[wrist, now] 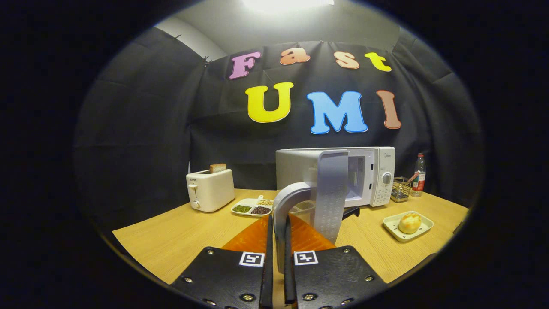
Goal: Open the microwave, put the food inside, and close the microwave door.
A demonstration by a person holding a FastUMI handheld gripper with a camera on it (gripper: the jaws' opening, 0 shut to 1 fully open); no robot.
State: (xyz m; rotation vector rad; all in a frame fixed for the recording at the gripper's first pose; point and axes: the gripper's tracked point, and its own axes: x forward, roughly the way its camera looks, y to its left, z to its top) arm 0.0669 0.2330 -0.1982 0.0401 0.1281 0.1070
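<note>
Gripper view: gripper [278, 240] clamped on the door handle [286, 206], door [331, 193] swung wide off the microwave [377, 171]. Bun [410, 222] sits in its dish [391, 223] right of the fingers — likely soft and light, so take the stiff dish rim.

We look from a single fisheye camera riding on the gripper [278, 253], facing forward along its two fingers, which sit nearest us and are closed on the microwave door handle [286, 206]. The viewpoint is low, just above the wooden table [171, 240], and very near the swung-open door [330, 197]. Beyond the door stands the microwave [373, 176]; far left we see the toaster [210, 189], to the near right a tray with a bun [408, 225], and the booth wall closes the far side.
</note>
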